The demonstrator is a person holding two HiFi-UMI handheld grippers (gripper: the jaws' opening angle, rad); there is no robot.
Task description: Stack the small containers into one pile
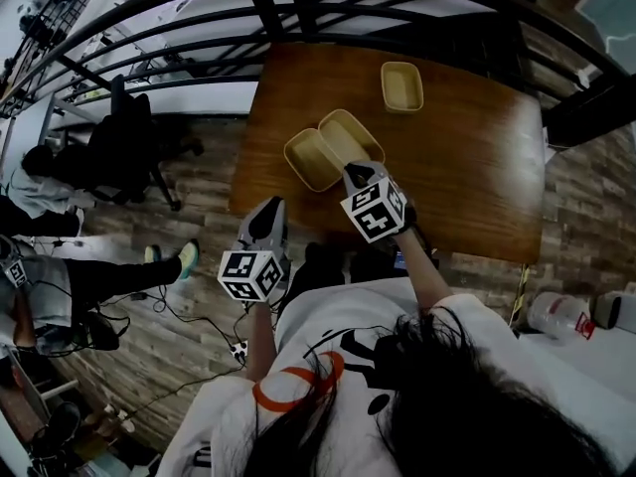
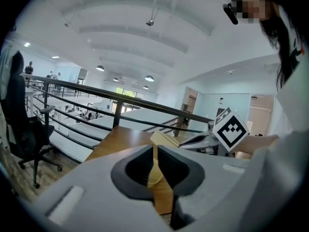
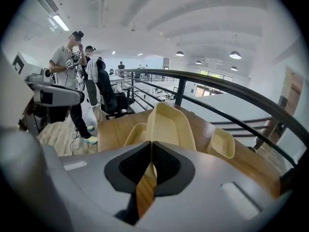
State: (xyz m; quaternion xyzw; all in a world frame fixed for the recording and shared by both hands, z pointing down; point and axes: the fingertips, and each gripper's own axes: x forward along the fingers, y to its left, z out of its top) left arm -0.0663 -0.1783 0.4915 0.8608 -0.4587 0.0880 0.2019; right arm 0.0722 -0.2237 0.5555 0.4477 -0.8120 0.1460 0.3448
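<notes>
Left gripper (image 1: 269, 210) closed, empty; right gripper (image 1: 357, 173) pinches tilted beige plastic container (image 1: 350, 135) by its rim beside flat twin container (image 1: 310, 160); thin grip may slip.

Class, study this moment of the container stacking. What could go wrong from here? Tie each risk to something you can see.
1. The right gripper has its jaws on the tilted container only at its rim, so it may slip or swing.
2. The neighbouring container lies close beside it, near the edge of the table. A careless lowering might knock it off.
</notes>
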